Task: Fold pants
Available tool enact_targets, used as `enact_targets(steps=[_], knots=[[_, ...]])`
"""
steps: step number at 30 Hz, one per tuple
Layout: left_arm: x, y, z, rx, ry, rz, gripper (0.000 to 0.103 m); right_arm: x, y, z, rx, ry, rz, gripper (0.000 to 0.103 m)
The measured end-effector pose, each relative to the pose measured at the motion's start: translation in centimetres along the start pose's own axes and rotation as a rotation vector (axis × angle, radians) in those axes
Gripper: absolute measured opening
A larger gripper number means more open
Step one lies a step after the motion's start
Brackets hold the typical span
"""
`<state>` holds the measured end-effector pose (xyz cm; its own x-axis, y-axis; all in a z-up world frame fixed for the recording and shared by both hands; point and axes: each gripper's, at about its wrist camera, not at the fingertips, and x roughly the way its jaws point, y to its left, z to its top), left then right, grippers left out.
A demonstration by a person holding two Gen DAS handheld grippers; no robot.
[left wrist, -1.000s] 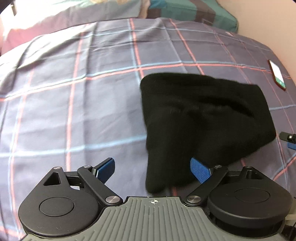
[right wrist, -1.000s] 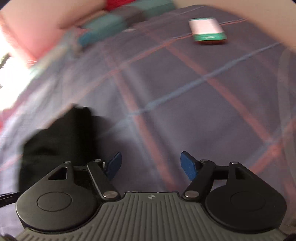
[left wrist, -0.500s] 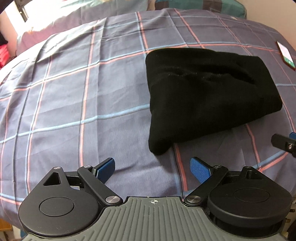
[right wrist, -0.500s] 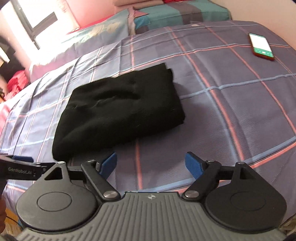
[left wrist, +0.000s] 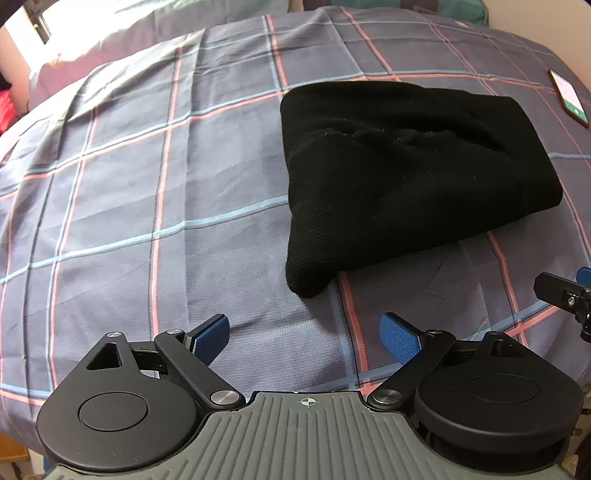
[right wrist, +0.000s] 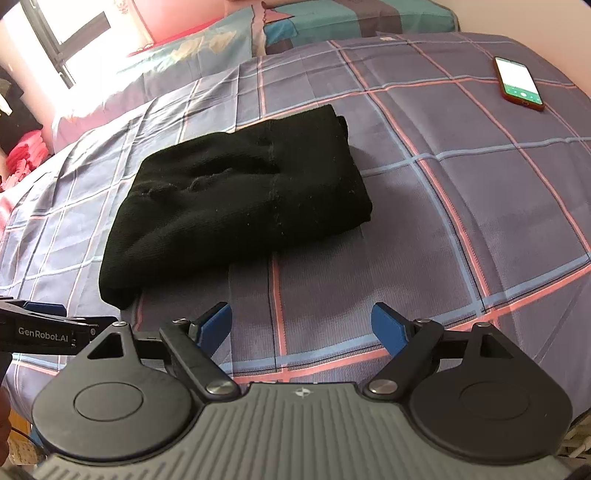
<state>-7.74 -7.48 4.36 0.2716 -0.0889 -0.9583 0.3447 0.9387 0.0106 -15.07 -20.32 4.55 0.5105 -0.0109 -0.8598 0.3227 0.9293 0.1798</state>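
Note:
The black pants (left wrist: pixel 399 177) lie folded into a compact bundle on the plaid bedspread (left wrist: pixel 147 192); they also show in the right wrist view (right wrist: pixel 240 199). My left gripper (left wrist: pixel 306 332) is open and empty, held back from the bundle's near corner. My right gripper (right wrist: pixel 301 325) is open and empty, in front of the bundle's near edge. Part of the right gripper shows at the right edge of the left wrist view (left wrist: pixel 565 295), and the left gripper shows at the left edge of the right wrist view (right wrist: pixel 48 328).
A phone (right wrist: pixel 517 83) with a lit screen lies on the bed at the far right, also in the left wrist view (left wrist: pixel 570 98). Pillows (right wrist: pixel 332 22) lie at the head of the bed. A window (right wrist: pixel 55 40) is at the far left.
Both grippers have pulled back and up from the pants toward the bed's near edge. The bundle lies still; both grippers stay open.

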Motion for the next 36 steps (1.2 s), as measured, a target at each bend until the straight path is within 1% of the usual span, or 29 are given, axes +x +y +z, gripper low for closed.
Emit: enact_targets(steps=[13, 22, 36], knots=[[0.4, 0.0, 0.0, -0.002, 0.021, -0.001, 0.103, 0.2, 1.0, -0.1, -0.021, 0.021, 0.015, 0.086], [0.4, 0.0, -0.3, 0.003, 0.032, -0.002, 0.103, 0.2, 1.2, -0.3, -0.022, 0.031, 0.020, 0.088], [0.5, -0.2, -0.3, 0.003, 0.044, 0.006, 0.103, 0.1, 1.3, -0.6, -0.018, 0.038, 0.029, 0.088]])
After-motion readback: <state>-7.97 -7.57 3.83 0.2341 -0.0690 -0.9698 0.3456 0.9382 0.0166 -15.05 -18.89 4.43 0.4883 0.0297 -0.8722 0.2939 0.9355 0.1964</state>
